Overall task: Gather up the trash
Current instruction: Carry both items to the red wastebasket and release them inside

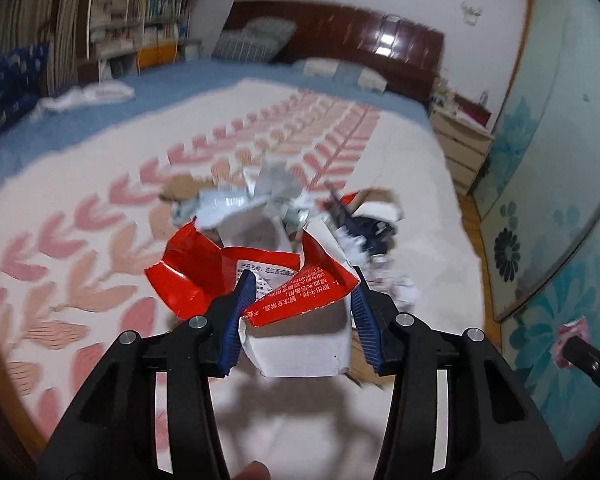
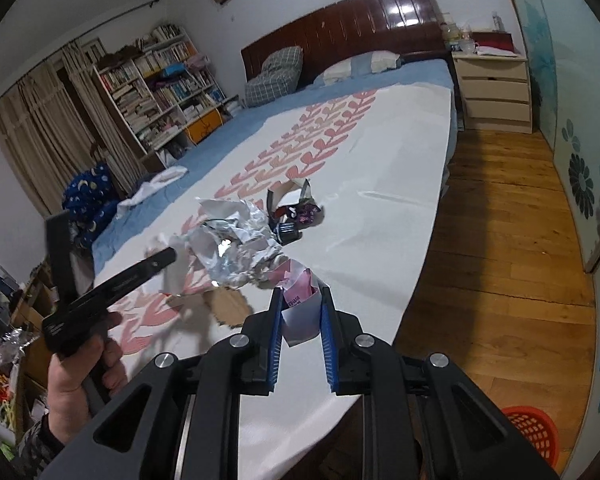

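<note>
Clearly both tongs are already loaded with light, crushable stuff. The left tongs [image 1: 300, 312] are clamped on a torn red-and-white cardboard food box [image 1: 284, 300], their blue ribbed pads [image 1: 242, 312] pressing the folded white wall and the printed red flap from either side; the box stands up out of the tongs, its ragged red panel splaying off to their left. It looks nearly weightless but springy: thin card that buckles instead of resisting, with a glossy printed face that could slide on the pads, so I judge the doubled fold near the box corner the safest hold, not a single loose flap. The right tongs [image 2: 300, 320] are nearly together and pinch a small folded pink-and-white paper wrapper [image 2: 300, 308], which sticks up between the pads; it is soft, flimsy and easily torn, best held low across the fold as it is now. Ahead of both tongs, on the white bedspread with pink leaf print [image 2: 380, 200], lies the rest of the trash: a heap of crumpled silver foil and white paper [image 2: 228, 248] just beyond the right tongs, a brown cardboard scrap [image 2: 228, 308] just to their left, and dark crushed packaging [image 2: 296, 220] at the far side of the heap. Foil will crush and shed bits, so a pinch into the thick middle of a wad should serve better than an edge. A red plastic mesh basket [image 2: 532, 436] sits on the wooden floor to the right of and below the right tongs, probably the bin.
</note>
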`<state>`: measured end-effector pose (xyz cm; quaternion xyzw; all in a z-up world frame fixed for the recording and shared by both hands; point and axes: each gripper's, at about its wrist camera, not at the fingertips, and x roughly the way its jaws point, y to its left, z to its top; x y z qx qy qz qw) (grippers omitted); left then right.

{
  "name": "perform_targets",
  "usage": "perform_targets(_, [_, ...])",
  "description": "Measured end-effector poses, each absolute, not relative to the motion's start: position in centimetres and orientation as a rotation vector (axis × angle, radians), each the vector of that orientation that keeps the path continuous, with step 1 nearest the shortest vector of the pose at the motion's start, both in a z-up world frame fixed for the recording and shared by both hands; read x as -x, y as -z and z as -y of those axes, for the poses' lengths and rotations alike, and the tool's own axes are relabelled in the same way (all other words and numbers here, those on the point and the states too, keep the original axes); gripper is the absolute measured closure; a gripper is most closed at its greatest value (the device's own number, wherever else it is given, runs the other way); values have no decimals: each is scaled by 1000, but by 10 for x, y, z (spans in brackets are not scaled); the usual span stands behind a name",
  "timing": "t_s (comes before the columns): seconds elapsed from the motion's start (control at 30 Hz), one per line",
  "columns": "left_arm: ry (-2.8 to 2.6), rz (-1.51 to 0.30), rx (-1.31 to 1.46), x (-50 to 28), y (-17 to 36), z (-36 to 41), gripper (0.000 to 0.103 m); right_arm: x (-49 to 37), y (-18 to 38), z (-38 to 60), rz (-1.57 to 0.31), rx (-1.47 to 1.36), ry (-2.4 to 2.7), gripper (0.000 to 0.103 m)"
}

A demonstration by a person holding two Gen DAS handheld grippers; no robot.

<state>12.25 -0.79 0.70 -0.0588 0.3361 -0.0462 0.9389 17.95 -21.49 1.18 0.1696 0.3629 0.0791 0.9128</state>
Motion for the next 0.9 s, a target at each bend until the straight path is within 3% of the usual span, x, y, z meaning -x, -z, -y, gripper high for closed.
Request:
perform_targets(0.17, [150, -542, 21, -47, -70, 47, 55, -107, -54, 244, -647, -353, -125, 84])
perform_targets(0.3, [352, -477, -31, 9, -120, 123, 55, -21, -88, 295, -560, -339, -8, 84])
perform_targets(0.43, [614, -504, -37, 40, -131, 204, 55, 51, -84, 364, -556, -428, 156, 84])
perform_targets(0.57, [832, -686, -30, 36, -83, 289, 55, 88, -26, 420, -701, -488, 312, 84])
perform_targets(0.8, [888, -1265, -291, 16, 104, 394, 55, 107, 119, 465, -1031, -666, 410, 84])
perform_targets(0.9, [832, -1234, -406, 15, 112, 399, 55, 107, 150, 460, -1082, -726, 395, 84])
